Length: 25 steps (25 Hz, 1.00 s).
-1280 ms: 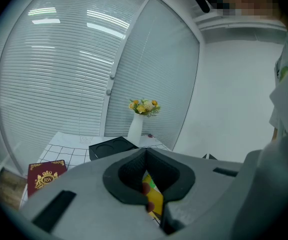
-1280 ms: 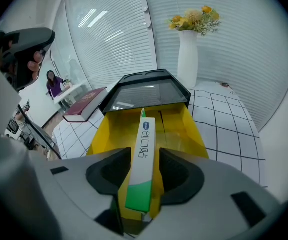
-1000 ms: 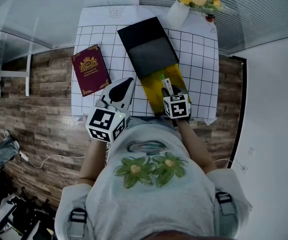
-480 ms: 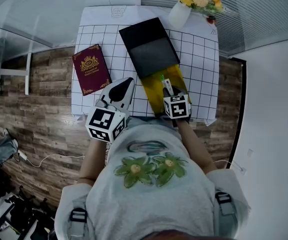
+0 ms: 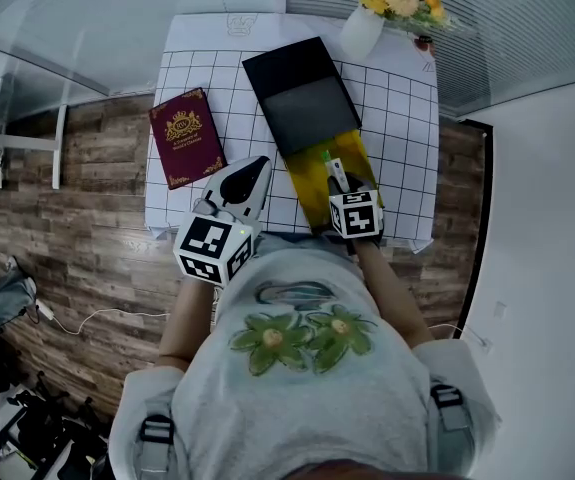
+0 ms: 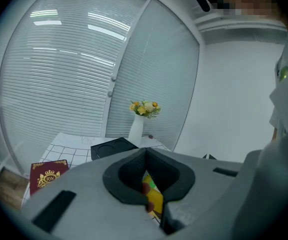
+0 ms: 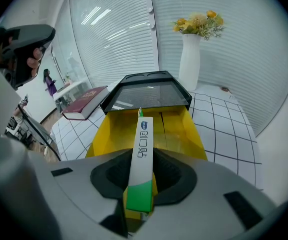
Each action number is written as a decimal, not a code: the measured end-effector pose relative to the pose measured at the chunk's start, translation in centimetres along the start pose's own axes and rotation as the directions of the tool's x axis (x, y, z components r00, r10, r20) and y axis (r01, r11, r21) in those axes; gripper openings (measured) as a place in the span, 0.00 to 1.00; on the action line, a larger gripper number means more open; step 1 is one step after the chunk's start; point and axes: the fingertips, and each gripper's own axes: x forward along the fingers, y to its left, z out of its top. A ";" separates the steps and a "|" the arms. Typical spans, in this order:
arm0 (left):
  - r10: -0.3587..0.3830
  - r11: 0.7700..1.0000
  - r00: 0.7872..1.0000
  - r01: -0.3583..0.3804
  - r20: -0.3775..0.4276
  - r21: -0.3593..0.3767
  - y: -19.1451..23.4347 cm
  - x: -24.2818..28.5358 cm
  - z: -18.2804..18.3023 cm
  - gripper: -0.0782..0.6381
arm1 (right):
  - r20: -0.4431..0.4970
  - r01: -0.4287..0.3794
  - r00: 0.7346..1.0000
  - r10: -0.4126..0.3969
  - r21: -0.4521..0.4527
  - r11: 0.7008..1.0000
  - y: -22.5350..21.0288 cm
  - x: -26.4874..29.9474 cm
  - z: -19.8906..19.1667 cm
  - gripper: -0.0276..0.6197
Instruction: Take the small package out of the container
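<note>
Our right gripper point(image 7: 140, 159) has just been closing and pinches the package point(image 7: 144, 133) above the tray's point(image 7: 180, 128) near end. We lift it straight up, clear of the tray walls. The left gripper point(image 6: 145, 153), shut and empty, hangs beside the tray.

a table point(image 5: 407, 118) is holding a book point(image 5: 186, 150) lying at its left and a vase point(image 5: 362, 30) standing at its far right corner. between them a container point(image 5: 302, 103) is lying, its tray point(image 5: 307, 173) sticking out toward the near edge. the small package point(image 5: 334, 171) is tilting up over the tray's near end.
</note>
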 end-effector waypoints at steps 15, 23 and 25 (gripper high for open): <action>-0.010 1.000 1.000 0.010 -0.003 0.000 -0.5 -1.5 -0.5 0.12 | 0.069 0.021 0.997 -0.021 0.007 1.000 0.6 -2.2 0.8 0.18; -0.028 1.000 1.000 0.028 0.003 0.012 -1.4 -1.8 -0.5 0.12 | 0.106 0.032 0.994 -0.031 -0.011 0.999 0.8 -3.7 1.5 0.18; -0.031 0.999 1.000 0.031 0.000 0.015 -1.5 -1.9 -0.6 0.12 | 0.112 0.035 0.993 -0.032 -0.019 0.999 0.9 -4.1 1.6 0.18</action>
